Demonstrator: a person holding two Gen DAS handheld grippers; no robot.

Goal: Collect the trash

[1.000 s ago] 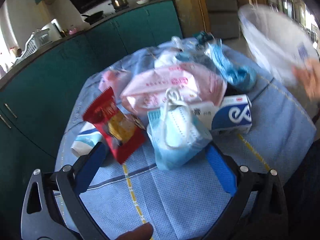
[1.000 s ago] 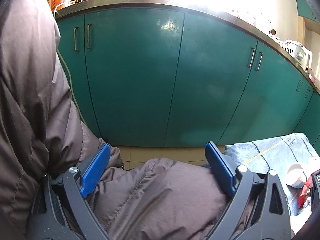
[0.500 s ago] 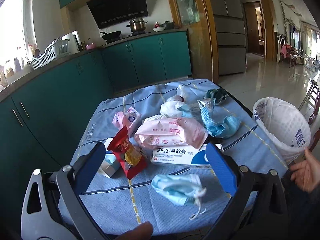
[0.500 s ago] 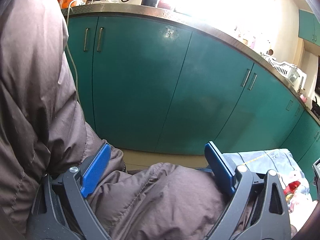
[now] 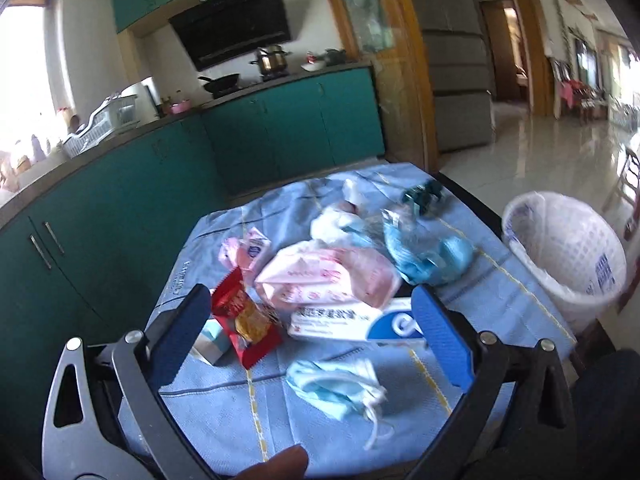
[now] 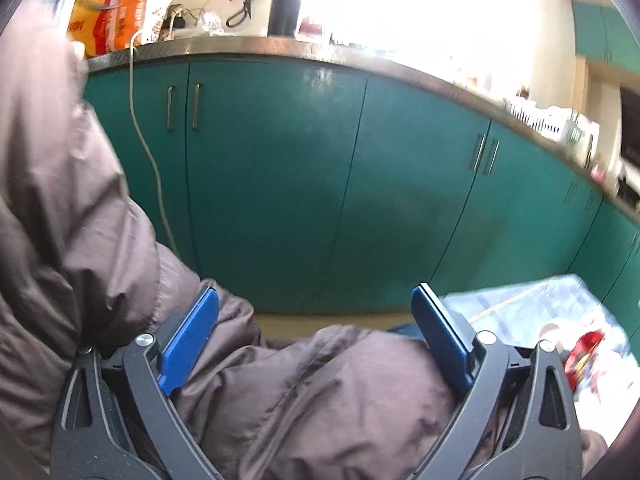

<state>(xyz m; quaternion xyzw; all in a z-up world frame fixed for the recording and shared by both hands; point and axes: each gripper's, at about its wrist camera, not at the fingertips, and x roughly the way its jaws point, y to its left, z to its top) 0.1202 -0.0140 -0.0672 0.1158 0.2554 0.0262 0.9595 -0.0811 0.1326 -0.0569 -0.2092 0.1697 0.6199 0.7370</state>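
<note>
A pile of trash lies on a table under a blue cloth (image 5: 224,412): a crumpled blue face mask (image 5: 336,388) nearest me, a red snack wrapper (image 5: 246,320), a white and blue box (image 5: 356,318), a pink tissue pack (image 5: 324,276), and blue plastic wrap (image 5: 424,252). My left gripper (image 5: 312,332) hangs open above the near edge, nothing between its fingers. A white mesh bin (image 5: 568,256) lined with a bag stands right of the table. My right gripper (image 6: 316,334) is open over a brown padded sleeve (image 6: 312,392), facing teal cabinets.
Teal cabinets (image 5: 120,208) under a counter run along the left and far sides, close to the table. A tiled floor (image 5: 552,160) opens to the right beyond the bin. In the right wrist view the table corner (image 6: 540,312) shows at lower right.
The left gripper pulled up and back from the pile; the face mask that was between its fingers now lies on the cloth. The bin went from held up at upper right to standing beside the table.
</note>
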